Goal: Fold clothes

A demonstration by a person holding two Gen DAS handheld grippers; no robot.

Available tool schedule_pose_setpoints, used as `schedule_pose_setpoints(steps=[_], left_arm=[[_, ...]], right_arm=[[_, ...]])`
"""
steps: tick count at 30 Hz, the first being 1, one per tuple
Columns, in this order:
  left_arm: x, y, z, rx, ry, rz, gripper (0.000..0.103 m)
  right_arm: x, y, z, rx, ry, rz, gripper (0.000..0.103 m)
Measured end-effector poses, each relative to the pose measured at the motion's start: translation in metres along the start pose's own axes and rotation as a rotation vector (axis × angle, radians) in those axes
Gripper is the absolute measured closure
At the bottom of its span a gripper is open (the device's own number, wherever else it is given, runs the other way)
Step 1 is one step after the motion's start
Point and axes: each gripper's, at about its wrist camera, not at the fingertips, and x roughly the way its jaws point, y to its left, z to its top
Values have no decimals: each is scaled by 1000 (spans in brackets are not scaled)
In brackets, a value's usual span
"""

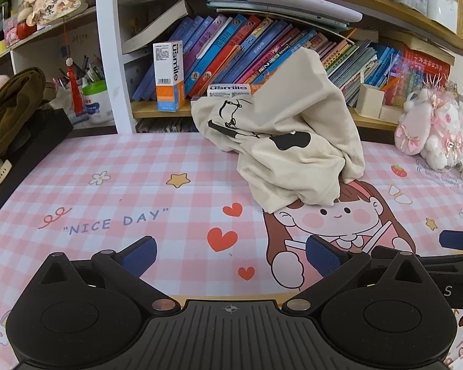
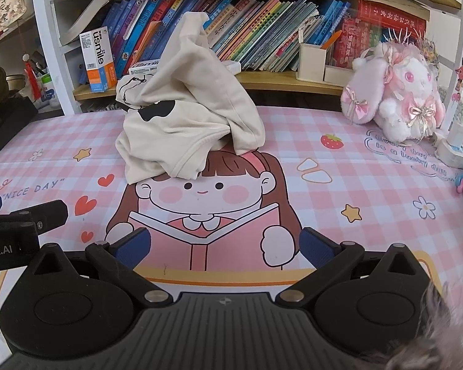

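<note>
1. An olive garment [image 1: 12, 108] is heaped at the far left edge, beside a cup of pens [image 1: 92, 92] on the shelf
2. Left tongs [image 1: 231, 254] spread wide, empty, low over the pink checked surface [image 1: 108, 185]
3. A crumpled cream T-shirt [image 2: 185, 108] is piled mid-surface, peaking before the book row [image 2: 231, 21] and hiding part of it
4. Right tongs [image 2: 223, 245] released, holding nothing
5. A pink plush rabbit [image 2: 395, 92] sits far right, near a beige holder [image 2: 311, 61] with an orange pen

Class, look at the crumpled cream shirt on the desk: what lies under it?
The cream shirt sits heaped on the pink checked desk mat, covering the top of the cartoon girl's hair. Whatever else is printed or lying beneath the heap is hidden.
</note>
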Motion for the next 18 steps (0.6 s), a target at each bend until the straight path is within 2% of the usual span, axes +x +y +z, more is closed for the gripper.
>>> schedule_pose_setpoints(steps=[18], left_arm=[[1,3,-1,-28,27,-33,0]], right_arm=[[-1,0,-1,12,4,-1,0]])
